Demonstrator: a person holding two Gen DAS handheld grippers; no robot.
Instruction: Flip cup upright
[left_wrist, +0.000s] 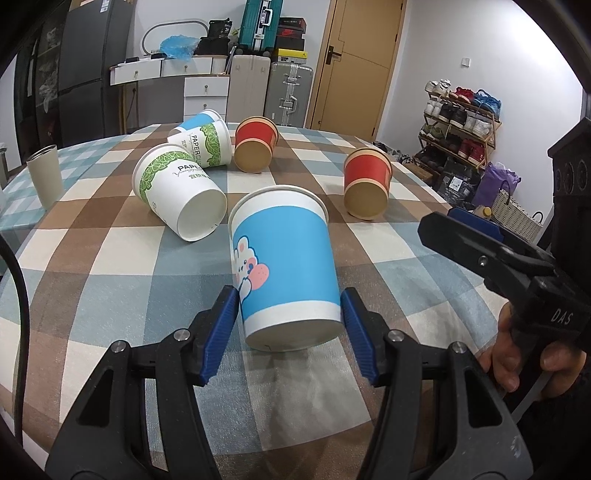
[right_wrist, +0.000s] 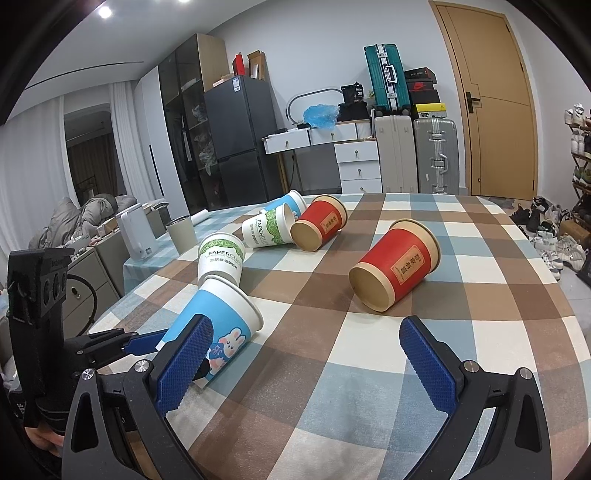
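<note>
It was a lived-in home: suitcases (right_wrist: 434, 155) at twelve o'clock, fridge (right_wrist: 240, 144) at ten, shoe rack (left_wrist: 461, 125) at two.

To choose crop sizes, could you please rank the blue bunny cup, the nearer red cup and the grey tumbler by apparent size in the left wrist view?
1. Blue bunny cup, partly through nearness
2. Nearer red cup
3. Grey tumbler

Bright ceiling lights, fisheye-warped edges

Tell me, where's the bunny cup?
In the left wrist view, the bunny cup lies on its side between the left tool's fingers, near a green-leaf cup.
</note>
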